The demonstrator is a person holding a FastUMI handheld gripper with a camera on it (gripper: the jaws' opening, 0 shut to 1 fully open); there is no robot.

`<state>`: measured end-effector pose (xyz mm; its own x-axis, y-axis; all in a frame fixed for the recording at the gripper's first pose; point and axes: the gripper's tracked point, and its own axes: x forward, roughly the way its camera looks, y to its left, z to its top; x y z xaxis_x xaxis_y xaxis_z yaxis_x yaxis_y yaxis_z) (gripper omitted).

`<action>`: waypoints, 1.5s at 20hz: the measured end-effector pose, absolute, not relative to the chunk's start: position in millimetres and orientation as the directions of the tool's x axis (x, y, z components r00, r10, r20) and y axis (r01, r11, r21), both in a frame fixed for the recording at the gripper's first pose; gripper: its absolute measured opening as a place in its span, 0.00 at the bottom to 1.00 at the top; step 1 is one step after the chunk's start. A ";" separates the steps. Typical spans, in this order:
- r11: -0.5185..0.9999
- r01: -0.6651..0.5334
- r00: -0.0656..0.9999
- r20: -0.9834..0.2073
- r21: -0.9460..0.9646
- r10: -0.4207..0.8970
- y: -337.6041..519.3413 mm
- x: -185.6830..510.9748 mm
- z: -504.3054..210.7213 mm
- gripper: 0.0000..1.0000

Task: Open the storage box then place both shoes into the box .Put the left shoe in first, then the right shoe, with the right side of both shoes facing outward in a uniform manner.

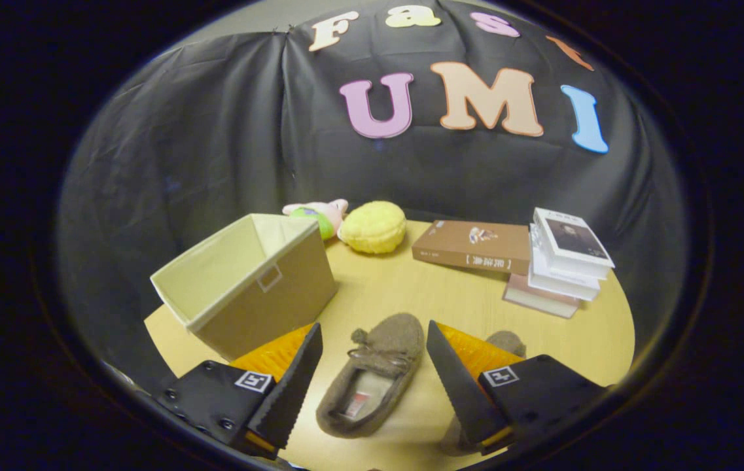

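A beige fabric storage box [250, 284] stands open on the round wooden table [424, 294], just beyond my left finger. A grey-brown slipper [372, 376] lies flat between my two fingers, toe pointing away from me, with a lace bow on top. A second slipper [506, 341] sits to the right, mostly hidden behind my right finger. My gripper [375, 340] is open and hovers above the first slipper without touching it.
Behind the box lie a pink and green plush toy [319, 216] and a yellow bun-shaped toy [373, 227]. A brown book [473, 245] and a stack of books [561, 258] sit at the far right. The table edge curves close on both sides.
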<state>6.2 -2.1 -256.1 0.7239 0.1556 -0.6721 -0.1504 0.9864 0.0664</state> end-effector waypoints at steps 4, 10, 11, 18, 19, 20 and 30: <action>0.987 -0.138 0.651 -0.743 0.088 0.157 -10.5 -11.2 -290.9 0.95; 0.988 -0.114 0.534 -0.833 0.104 0.149 -21.7 -39.3 -338.6 0.88; 0.988 -0.105 0.517 -0.842 0.116 0.154 -21.7 -42.5 -343.9 0.87; 0.989 0.014 0.468 -0.875 0.147 0.124 -26.2 -41.0 -362.8 0.37; 0.985 0.023 0.455 -0.879 0.170 0.141 -23.5 -41.3 -365.0 0.25; 0.984 0.035 0.444 -0.885 0.174 0.141 -23.5 -41.1 -366.6 0.25; 0.896 0.311 0.395 -0.901 0.316 0.180 -13.3 -36.5 -351.8 0.06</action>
